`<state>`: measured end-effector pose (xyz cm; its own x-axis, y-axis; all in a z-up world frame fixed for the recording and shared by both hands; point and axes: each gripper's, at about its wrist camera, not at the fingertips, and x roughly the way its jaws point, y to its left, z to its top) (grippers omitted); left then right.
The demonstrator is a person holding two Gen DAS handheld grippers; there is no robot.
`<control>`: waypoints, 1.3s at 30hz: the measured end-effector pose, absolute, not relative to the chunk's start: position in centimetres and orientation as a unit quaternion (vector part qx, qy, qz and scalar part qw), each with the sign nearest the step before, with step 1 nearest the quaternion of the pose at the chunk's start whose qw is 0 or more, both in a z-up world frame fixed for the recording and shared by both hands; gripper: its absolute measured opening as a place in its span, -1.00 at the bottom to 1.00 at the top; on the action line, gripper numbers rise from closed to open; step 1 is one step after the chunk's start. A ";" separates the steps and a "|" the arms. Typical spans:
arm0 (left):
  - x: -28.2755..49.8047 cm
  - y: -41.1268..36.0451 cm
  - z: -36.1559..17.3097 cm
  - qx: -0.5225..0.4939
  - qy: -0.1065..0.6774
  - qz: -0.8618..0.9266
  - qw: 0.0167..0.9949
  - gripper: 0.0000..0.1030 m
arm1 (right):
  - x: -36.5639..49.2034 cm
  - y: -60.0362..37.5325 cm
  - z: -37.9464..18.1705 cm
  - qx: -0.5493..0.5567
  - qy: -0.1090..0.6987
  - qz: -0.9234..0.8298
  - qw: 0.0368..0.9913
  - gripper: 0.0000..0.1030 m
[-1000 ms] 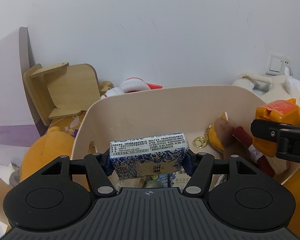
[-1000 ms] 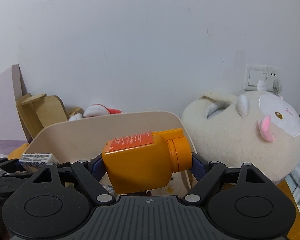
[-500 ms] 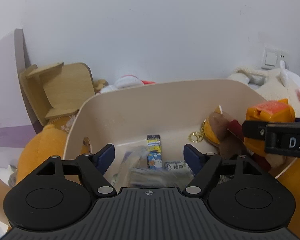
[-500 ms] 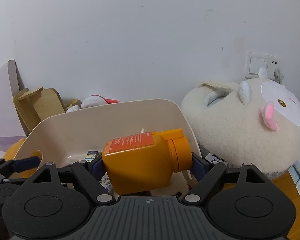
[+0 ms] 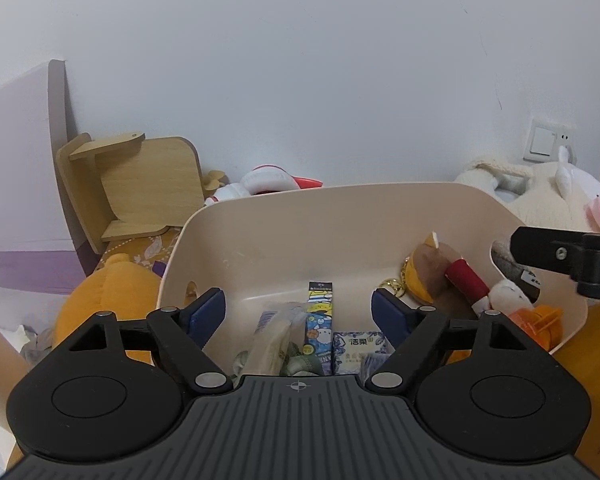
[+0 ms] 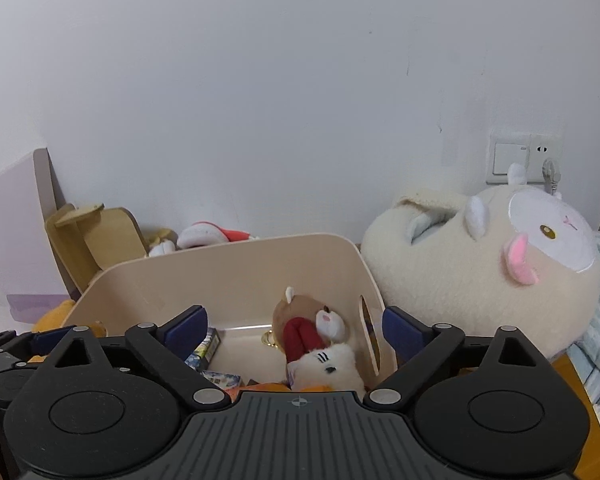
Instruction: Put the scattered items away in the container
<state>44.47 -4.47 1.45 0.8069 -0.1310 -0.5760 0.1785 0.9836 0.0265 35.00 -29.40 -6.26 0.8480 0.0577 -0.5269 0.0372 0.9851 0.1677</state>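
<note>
Bottle drop done: right gripper (image 6: 294,330) now wide open, empty; orange bottle (image 5: 538,322) lies in beige bin (image 5: 340,216). Left gripper (image 5: 298,314) also open, its tissue pack (image 5: 358,348) inside. Both free for next items.

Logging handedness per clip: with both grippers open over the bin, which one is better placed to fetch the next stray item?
Hard to say; slight lean left. The left gripper is open over the beige bin, nearer the clutter beside the bin's left wall. The right gripper is equally free, and no stray item is clearly identifiable.
</note>
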 end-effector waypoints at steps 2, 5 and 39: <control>44.3 -4.5 1.6 0.040 0.300 -0.080 0.950 0.61 | 34.7 -29.5 -6.0 0.089 0.273 0.002 0.958 0.93; 43.8 -4.4 1.8 0.041 0.299 -0.079 0.950 0.61 | 34.5 -29.6 -5.9 0.089 0.275 -0.002 0.957 0.94; 29.0 -2.9 5.1 0.022 0.239 -0.081 0.967 0.65 | 19.8 -27.2 -3.8 0.072 0.195 0.010 0.978 1.00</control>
